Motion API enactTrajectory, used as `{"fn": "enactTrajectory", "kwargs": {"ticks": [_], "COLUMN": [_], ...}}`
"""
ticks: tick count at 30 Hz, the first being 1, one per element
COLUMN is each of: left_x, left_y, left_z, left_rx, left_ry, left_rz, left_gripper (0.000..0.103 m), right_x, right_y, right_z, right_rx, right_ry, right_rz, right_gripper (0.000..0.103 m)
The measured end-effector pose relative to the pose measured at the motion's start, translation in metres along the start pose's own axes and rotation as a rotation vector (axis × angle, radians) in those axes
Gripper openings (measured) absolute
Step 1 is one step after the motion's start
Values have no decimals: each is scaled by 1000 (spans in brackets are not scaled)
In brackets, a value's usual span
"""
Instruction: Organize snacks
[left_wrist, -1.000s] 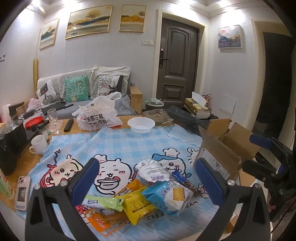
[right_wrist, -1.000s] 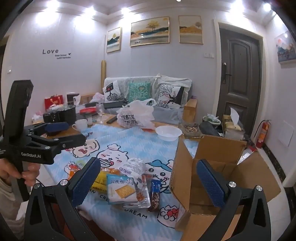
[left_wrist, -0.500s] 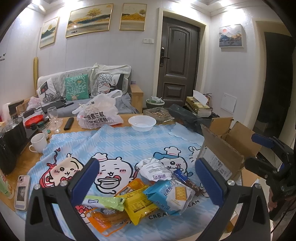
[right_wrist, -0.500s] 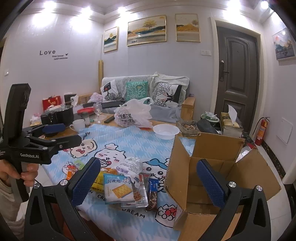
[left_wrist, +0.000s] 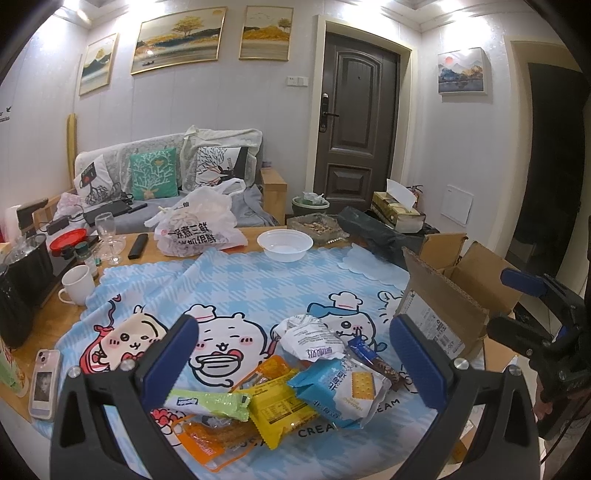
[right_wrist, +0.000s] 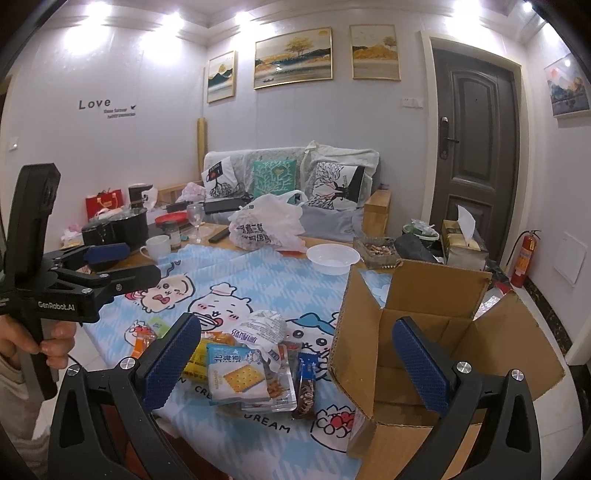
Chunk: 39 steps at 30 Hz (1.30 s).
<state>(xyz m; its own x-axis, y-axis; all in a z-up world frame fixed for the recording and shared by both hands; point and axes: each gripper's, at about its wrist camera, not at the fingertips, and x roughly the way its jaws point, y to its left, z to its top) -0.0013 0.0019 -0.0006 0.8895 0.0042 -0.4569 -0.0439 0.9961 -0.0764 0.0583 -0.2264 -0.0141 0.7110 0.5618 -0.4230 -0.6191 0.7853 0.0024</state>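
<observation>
Across the tablecloth (left_wrist: 258, 280), chocolate bar (right_wrist: 306, 384) lies lengthwise toward released grippers (left_wrist: 295, 362) (right_wrist: 297, 363).

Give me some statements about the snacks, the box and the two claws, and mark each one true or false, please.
1. Both the left claw and the right claw are open and hold nothing. True.
2. The cardboard box has its flaps shut. False: it stands open.
3. The cracker packet lies on the tablecloth. True.
4. The white bowl is full of snacks. False: it looks empty.
</observation>
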Motion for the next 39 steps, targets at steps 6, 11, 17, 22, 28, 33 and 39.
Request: {"fn": "enactTrajectory", "kwargs": {"ticks": [6,11,17,22,28,33,39], "left_x": [3,3,4,5,6,11,10], "left_y": [2,2,1,2,1,7,29], "left_z": [-1,-1,0,-1,-1,-2,-2], "left_rx": [-2,-2,-1,-1,7,9,42], "left_ry": [4,4,5,6,7,-1,-21], "left_rz": [0,-1,0,-2,-7,-36,-56], "left_gripper": [102,102,102,102,102,102,102], "right_x": [1,1,2,2,5,7,11], "right_y": [2,3,3,2,12,26,54], "right_z": [-1,-2,-2,-2,-6,-7,6], "right_rx": [-2,-1,-1,0,-25,-62,-130], "right_ry": [2,0,1,3,2,28,55], "right_rz": [-4,-1,-2,2,20,68,109], "right_gripper": [103,103,103,103,103,103,81]}}
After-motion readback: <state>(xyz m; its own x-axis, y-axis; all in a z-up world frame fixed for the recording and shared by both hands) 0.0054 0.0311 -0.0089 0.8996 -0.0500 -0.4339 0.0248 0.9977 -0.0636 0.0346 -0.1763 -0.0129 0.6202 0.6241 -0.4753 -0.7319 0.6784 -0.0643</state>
